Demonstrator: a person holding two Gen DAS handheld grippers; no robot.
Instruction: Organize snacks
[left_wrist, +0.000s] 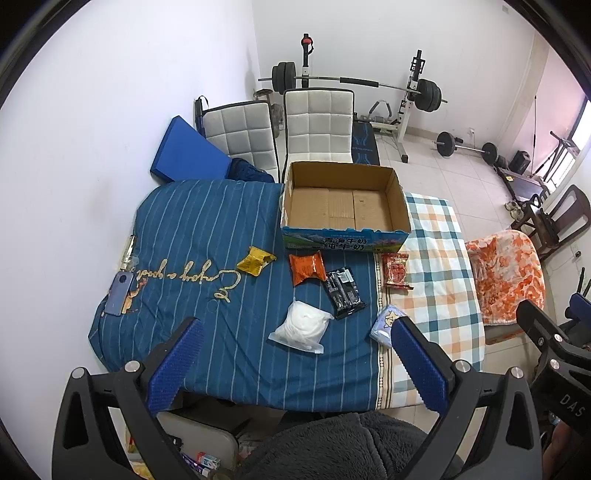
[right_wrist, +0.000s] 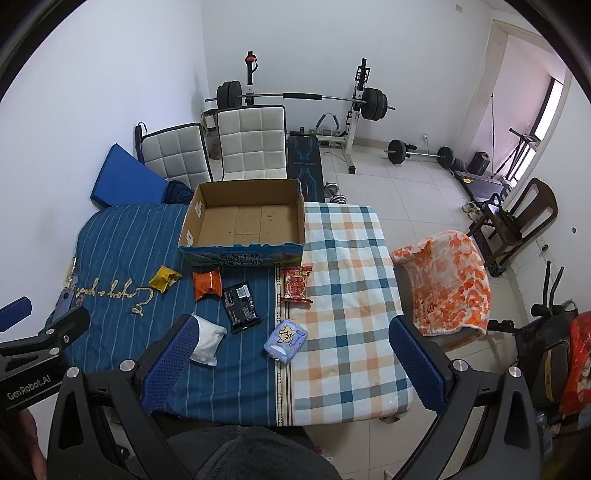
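At frame centre an empty brown cardboard box (left_wrist: 345, 206) with Chinese lettering on its blue front panel stands above six loose snack packets, among them an orange foil one (left_wrist: 308, 267), while the left gripper (left_wrist: 295, 354) and the right gripper (right_wrist: 291, 354), its neighbour marked "GenRobot.AI", both gape wide, holding nothing.

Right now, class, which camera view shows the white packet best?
Left wrist view: the white packet lies whole between the open fingers. In the right wrist view, the right gripper's left finger hides part of it.
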